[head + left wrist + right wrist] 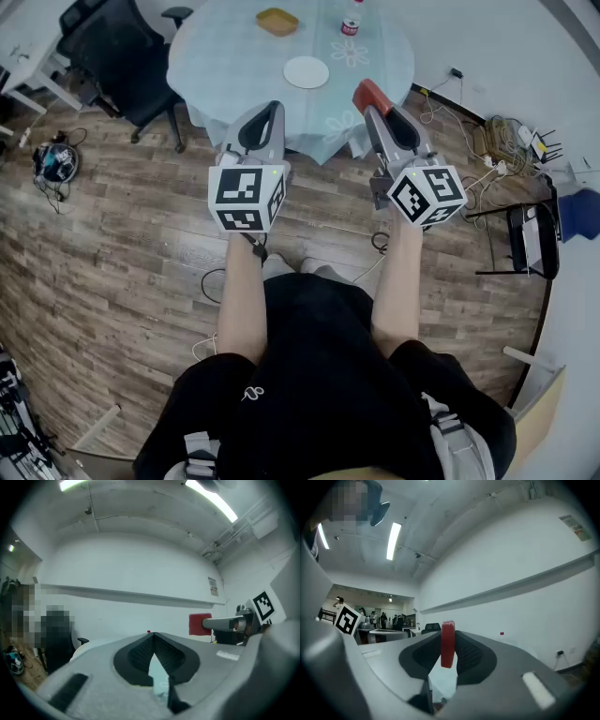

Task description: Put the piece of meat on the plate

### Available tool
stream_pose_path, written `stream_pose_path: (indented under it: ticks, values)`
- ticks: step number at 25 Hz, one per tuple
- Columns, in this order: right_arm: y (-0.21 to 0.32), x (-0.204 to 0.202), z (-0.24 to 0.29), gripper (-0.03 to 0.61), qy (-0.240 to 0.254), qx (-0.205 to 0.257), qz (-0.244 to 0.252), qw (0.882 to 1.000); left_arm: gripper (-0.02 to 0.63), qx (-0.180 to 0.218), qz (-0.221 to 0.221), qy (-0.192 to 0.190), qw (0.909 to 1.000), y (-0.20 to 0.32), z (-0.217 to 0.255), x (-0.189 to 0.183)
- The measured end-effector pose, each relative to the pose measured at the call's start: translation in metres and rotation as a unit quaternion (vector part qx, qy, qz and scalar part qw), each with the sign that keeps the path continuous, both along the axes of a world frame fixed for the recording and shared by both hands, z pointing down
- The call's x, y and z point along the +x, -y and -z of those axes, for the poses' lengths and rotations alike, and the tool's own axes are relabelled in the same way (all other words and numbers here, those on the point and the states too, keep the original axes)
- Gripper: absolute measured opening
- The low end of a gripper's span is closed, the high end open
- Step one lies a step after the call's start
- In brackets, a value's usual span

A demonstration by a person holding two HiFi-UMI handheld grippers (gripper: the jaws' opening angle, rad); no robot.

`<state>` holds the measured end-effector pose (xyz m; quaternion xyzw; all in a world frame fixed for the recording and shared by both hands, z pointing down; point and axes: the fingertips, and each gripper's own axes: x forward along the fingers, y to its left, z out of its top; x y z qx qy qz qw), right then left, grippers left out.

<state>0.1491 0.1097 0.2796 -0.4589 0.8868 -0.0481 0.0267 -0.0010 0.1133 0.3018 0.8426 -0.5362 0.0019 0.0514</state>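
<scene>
A red piece of meat (367,94) sticks out past the tips of my right gripper (377,105), whose jaws are shut on it. In the right gripper view the meat (447,644) stands upright between the dark pads. My left gripper (270,111) is shut with nothing in it; its tips meet in the left gripper view (151,637). That view also shows the meat (200,624) to the right. Both grippers are held level above the floor, just short of the round table's near edge (234,56). The white plate (306,72) lies on the table beyond them.
A tan bowl (277,21) and a small can (350,25) sit farther back on the table. A black office chair (122,56) stands at the table's left. Cables and a power strip (502,141) lie on the floor at the right, near a black frame (534,239).
</scene>
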Motion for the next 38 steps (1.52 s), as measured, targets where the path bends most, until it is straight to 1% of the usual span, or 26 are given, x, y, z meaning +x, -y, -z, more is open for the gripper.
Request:
stream_pose_path:
  ticks: [3, 5, 8, 10, 15, 17, 19, 21, 24, 26, 28, 30, 35, 37, 38]
  values:
    - [0.008, -0.017, -0.010, 0.098, -0.011, -0.003, 0.009, 1.000, -0.006, -0.011, 0.011, -0.005, 0.9999, 0.012, -0.011, -0.021]
    - [0.012, -0.025, -0.020, 0.098, -0.009, -0.012, 0.008, 1.000, -0.006, -0.021, 0.018, -0.009, 0.9996, 0.018, -0.021, -0.037]
    - [0.017, -0.034, -0.035, 0.098, 0.029, -0.036, 0.008, 0.999, -0.006, -0.035, 0.020, -0.011, 0.9991, 0.021, -0.035, -0.053]
    - [0.021, -0.043, -0.039, 0.098, 0.038, -0.043, 0.007, 0.998, -0.006, -0.040, 0.014, -0.010, 0.9991, 0.023, -0.040, -0.059]
    - [0.027, -0.068, -0.039, 0.098, 0.014, -0.047, 0.005, 0.999, -0.006, -0.043, 0.005, -0.020, 0.9989, 0.029, -0.044, -0.074]
    - [0.029, -0.070, -0.038, 0.098, 0.007, -0.048, -0.001, 0.999, -0.006, -0.045, 0.007, -0.025, 0.9986, 0.029, -0.047, -0.082]
    - [0.034, -0.068, -0.036, 0.098, 0.012, -0.050, -0.011, 0.999, -0.006, -0.045, 0.011, -0.031, 0.9984, 0.031, -0.047, -0.092]
    - [0.039, -0.070, -0.031, 0.098, 0.017, -0.048, -0.014, 0.999, -0.006, -0.045, 0.019, -0.038, 0.9981, 0.034, -0.047, -0.105]
    - [0.044, -0.080, -0.025, 0.098, 0.004, -0.042, -0.012, 0.999, -0.006, -0.061, 0.030, -0.048, 0.9965, 0.040, -0.053, -0.128]
    - [0.046, -0.086, -0.024, 0.098, -0.002, -0.039, -0.010, 0.999, -0.006, -0.069, 0.050, -0.059, 0.9946, 0.043, -0.057, -0.147]
    - [0.050, -0.088, -0.023, 0.098, 0.001, -0.036, -0.007, 0.999, -0.006, -0.066, 0.063, -0.067, 0.9936, 0.046, -0.057, -0.158]
    - [0.055, -0.087, -0.022, 0.098, 0.007, -0.034, -0.007, 0.999, -0.006, -0.059, 0.061, -0.062, 0.9945, 0.050, -0.053, -0.156]
    - [0.075, -0.077, -0.020, 0.098, 0.025, -0.025, -0.012, 0.999, -0.006, -0.049, 0.033, -0.039, 0.9975, 0.071, -0.045, -0.134]
    - [0.089, -0.067, -0.019, 0.098, 0.034, -0.023, -0.021, 0.999, -0.006, -0.051, 0.039, -0.035, 0.9973, 0.085, -0.043, -0.134]
    - [0.098, -0.062, -0.021, 0.098, 0.029, -0.021, -0.028, 0.999, -0.006, -0.052, 0.043, -0.033, 0.9972, 0.093, -0.042, -0.135]
